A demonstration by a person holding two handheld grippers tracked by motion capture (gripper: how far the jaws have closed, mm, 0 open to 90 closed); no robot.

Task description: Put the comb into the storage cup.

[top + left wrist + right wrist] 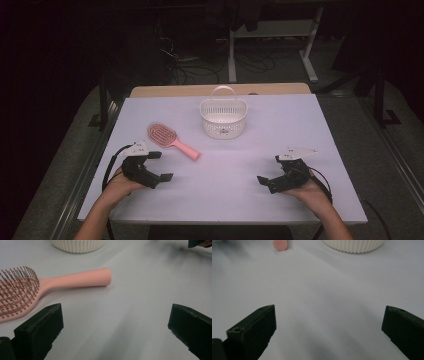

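Both tools, left tool (161, 165) and right tool (270, 171), gaped wide and empty; the left should straddle the hairbrush (170, 139) handle squarely.

Pink hairbrush (171, 140) lies near left gripper (161, 165), seemingly untouched.

Pink hairbrush (37, 287) cut off at the left edge in the left gripper view, head partly out of frame. In the right gripper view, just the round handle tip at the top edge. White basket (78, 245) cropped by the top edge there, lower ribbed wall alone visible; likewise in the right gripper view. Other gripper a dark sliver in the left gripper view's top right corner. Room beyond the bench (310, 125) too dark to make out.
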